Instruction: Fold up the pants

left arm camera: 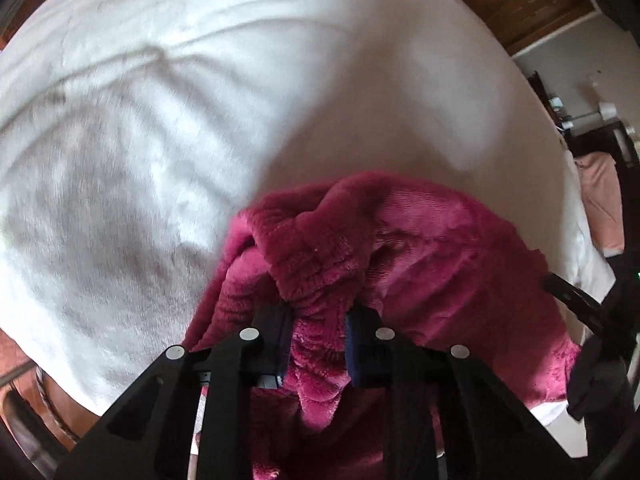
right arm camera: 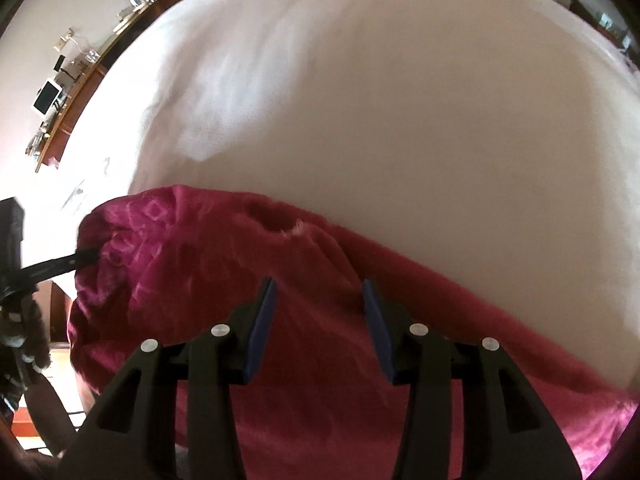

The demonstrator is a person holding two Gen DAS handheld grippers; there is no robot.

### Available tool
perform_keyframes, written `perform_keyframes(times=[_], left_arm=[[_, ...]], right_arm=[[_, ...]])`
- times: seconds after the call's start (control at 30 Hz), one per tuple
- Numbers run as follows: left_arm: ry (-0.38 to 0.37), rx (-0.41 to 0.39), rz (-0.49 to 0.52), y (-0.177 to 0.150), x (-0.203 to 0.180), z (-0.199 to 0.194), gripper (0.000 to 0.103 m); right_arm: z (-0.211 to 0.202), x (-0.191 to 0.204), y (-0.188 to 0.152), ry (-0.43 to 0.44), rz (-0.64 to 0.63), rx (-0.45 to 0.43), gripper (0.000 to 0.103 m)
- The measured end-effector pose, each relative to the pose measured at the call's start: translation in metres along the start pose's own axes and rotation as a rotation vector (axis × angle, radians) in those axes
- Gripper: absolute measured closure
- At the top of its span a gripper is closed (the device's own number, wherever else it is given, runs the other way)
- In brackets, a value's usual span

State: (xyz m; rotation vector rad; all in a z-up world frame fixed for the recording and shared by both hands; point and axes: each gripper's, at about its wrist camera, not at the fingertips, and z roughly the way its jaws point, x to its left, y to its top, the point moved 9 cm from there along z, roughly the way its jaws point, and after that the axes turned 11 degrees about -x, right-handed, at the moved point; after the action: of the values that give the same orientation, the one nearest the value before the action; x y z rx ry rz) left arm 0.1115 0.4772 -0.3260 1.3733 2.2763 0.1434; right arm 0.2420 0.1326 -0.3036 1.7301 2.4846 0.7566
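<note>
- The pants [left arm camera: 400, 240], a plush magenta pair, lie bunched on the white bed [left arm camera: 200, 80], near the edge closest to both cameras; the cloth is heaped in thick folds rather than spread flat.
- The left gripper [left arm camera: 318, 328] points steeply down and has pinched a ribbed, gathered band of the fabric (it looks like the waistband, though the crumpling makes that a guess); its 2 blue pads are nearly together, with a wad of plush squeezed between them.
- That hold makes sense as an anchor; gripping the gathered band gives a firm edge by which the garment can be lifted and pulled straight.
- The right gripper [right arm camera: 320, 312] hangs over a smoother stretch of the same pants [right arm camera: 280, 320], also tilted steeply down; its jaws stand roughly half apart, and both blue pads show bare inner faces, so it holds nothing.
- In the right wrist view a thin black finger [right arm camera: 72, 262] of the other gripper reaches into the cloth at the left end of the heap; so the 2 grippers work well apart along the garment, a sensible spacing for stretching it out.
- My judgement: the fold itself has not started; the pants first need flattening, and the right gripper seems set to take a second hold.
- The fleece is thick and springy; a shallow pinch could slip off.
</note>
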Motion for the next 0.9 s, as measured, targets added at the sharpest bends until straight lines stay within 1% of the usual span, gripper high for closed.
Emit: perform_keyframes(times=[0.07, 0.1, 0.13, 0.23, 0.3, 0.37, 0.47, 0.53, 0.6, 0.63, 0.67, 0.77, 0.83, 0.87, 0.9], left_arm=[[-0.008, -0.021, 0.03, 0.011, -0.006, -0.007, 0.083], [-0.01, -0.036, 0.043, 0.019, -0.009, -0.011, 0.083], [-0.011, -0.054, 0.052, 0.028, -0.012, -0.014, 0.083], [-0.014, -0.097, 0.061, 0.049, -0.016, -0.021, 0.084], [-0.013, -0.11, 0.075, 0.061, -0.018, -0.018, 0.084], [-0.003, -0.107, 0.099, 0.066, -0.018, -0.01, 0.083], [0.041, -0.067, 0.163, 0.065, -0.014, 0.006, 0.083], [0.084, -0.017, 0.194, 0.054, -0.007, 0.022, 0.076], [0.121, 0.012, 0.193, 0.046, 0.003, 0.031, 0.071], [0.126, 0.011, 0.185, 0.043, 0.005, 0.03, 0.065], [0.129, 0.002, 0.179, 0.042, 0.007, 0.029, 0.064], [0.13, -0.023, 0.171, 0.042, 0.007, 0.014, 0.063], [0.146, -0.046, 0.189, 0.042, 0.008, -0.002, 0.063], [0.158, -0.059, 0.205, 0.043, 0.005, -0.008, 0.063], [0.176, -0.08, 0.235, 0.041, 0.005, -0.021, 0.064]], right_arm=[[0.013, 0.003, 0.001, 0.012, 0.005, 0.037, 0.059], [0.016, 0.004, 0.003, 0.003, -0.012, 0.045, 0.077], [0.016, 0.005, 0.007, -0.015, -0.037, 0.042, 0.091], [0.007, 0.002, 0.023, -0.017, -0.01, 0.003, 0.096], [0.003, -0.003, 0.032, -0.028, 0.024, -0.019, 0.097], [0.003, -0.006, 0.036, -0.045, 0.031, -0.025, 0.098], [0.015, -0.005, 0.034, -0.069, 0.022, -0.009, 0.098], [0.024, -0.008, 0.03, -0.084, 0.02, 0.01, 0.097], [0.027, -0.011, 0.03, -0.095, 0.024, 0.005, 0.096], [0.026, -0.013, 0.03, -0.096, 0.031, -0.002, 0.092], [0.023, -0.014, 0.031, -0.097, 0.038, -0.009, 0.09], [0.004, -0.021, 0.037, -0.092, 0.084, -0.06, 0.088], [-0.015, -0.03, 0.04, -0.097, 0.132, -0.105, 0.078], [-0.026, -0.036, 0.039, -0.108, 0.154, -0.128, 0.075], [-0.034, -0.039, 0.036, -0.114, 0.17, -0.144, 0.07]])
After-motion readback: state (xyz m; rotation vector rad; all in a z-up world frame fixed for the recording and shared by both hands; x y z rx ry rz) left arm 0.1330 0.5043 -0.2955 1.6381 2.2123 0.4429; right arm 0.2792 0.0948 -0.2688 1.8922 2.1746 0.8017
